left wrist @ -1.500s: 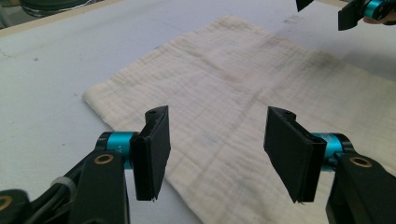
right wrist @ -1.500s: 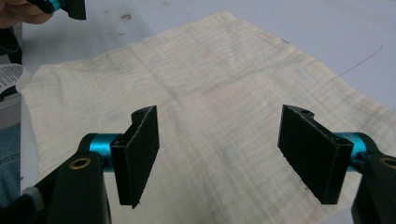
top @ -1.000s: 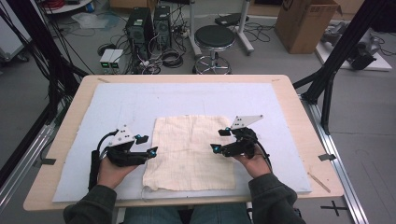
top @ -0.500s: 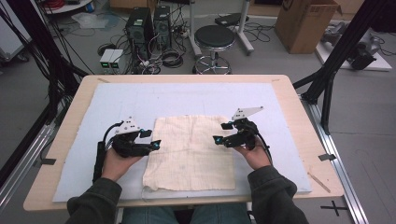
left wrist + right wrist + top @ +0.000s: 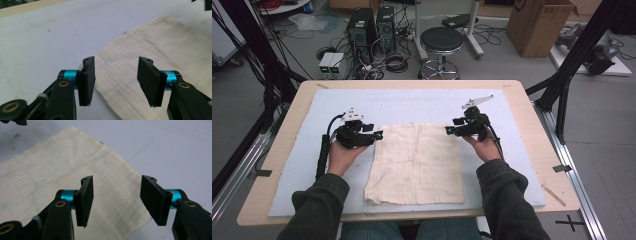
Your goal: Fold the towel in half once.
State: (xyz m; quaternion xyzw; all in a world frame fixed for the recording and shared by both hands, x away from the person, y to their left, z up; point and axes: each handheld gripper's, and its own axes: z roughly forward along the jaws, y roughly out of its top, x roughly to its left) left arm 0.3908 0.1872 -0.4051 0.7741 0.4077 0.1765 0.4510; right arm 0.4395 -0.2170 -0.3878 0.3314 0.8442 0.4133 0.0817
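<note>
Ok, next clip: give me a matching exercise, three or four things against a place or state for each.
Things:
1. cloth
2. left gripper
3. right gripper
4. stool

Places or states:
A. on the floor beyond the table
B. spread flat on the blue mat
C. open at the cloth's far right corner
D. open at the cloth's far left corner

Pairs: 1-B, 2-D, 3-C, 4-A

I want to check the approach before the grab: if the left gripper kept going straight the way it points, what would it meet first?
Probably the left gripper would meet the left edge of the cream square cloth lying flat on the pale blue mat. Its jaws, which have just been closing, stand apart with that edge showing between them; its height above it is unclear.
</note>
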